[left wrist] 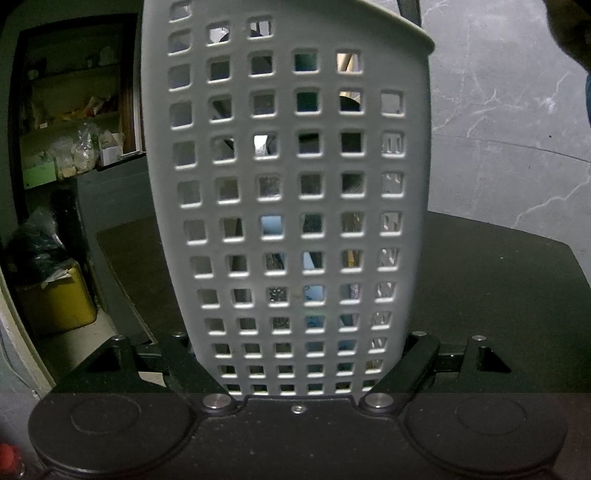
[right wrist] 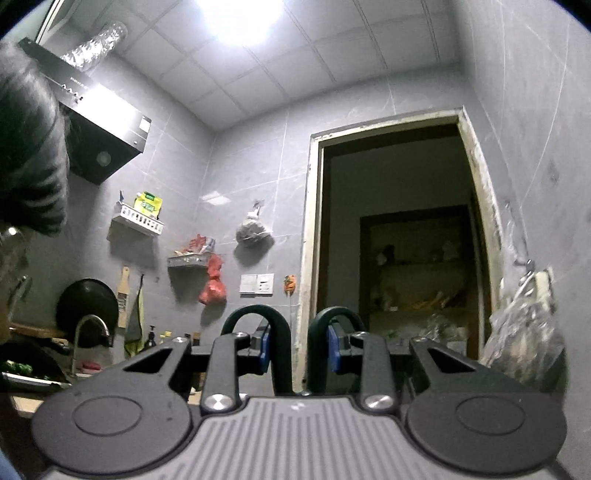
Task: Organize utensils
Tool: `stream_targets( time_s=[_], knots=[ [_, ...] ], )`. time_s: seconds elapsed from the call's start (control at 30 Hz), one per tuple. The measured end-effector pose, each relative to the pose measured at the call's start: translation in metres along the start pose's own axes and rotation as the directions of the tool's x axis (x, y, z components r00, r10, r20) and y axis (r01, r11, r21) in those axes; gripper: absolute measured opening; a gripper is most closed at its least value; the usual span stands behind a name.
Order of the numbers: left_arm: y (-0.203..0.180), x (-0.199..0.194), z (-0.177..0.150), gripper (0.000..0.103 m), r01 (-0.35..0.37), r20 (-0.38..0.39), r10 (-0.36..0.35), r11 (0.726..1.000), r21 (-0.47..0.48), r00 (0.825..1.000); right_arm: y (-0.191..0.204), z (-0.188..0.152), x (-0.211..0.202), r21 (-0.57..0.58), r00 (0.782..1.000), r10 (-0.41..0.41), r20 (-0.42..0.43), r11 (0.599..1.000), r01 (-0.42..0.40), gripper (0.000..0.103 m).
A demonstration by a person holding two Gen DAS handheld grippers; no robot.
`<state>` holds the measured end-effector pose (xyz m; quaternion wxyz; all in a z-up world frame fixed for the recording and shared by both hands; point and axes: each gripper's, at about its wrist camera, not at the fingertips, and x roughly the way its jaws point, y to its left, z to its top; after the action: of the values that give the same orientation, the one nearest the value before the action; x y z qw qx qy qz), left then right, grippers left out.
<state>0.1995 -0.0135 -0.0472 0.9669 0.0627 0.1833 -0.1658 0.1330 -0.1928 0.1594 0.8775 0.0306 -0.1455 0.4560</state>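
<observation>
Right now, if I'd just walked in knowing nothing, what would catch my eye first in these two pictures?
In the left wrist view, a tall white perforated utensil holder fills the middle, set between the left gripper's fingers on a dark counter. In the right wrist view, the right gripper points up, empty, toward a dark doorway, with a bright ceiling light overhead.

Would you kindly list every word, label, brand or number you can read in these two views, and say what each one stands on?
None can be read.
Range hood: pale lettering along its front edge, too small and blurred.
Yellow-green packet in the white wall rack: printing, illegible.
Wall switch plate: dark marks, unreadable.
White perforated utensil basket between the left gripper's fingers: no text visible.
</observation>
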Motion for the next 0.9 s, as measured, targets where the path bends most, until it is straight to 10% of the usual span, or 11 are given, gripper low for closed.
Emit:
stream_targets(
  time_s=[0.9],
  knots=[
    [0.000,-0.001,0.000,0.083,-0.001,0.000,0.001,1.000,0.000,1.000,-0.013,-0.017,0.032,0.065,1.000,0.010,-0.005,0.998,-0.010,0.033]
  ],
)
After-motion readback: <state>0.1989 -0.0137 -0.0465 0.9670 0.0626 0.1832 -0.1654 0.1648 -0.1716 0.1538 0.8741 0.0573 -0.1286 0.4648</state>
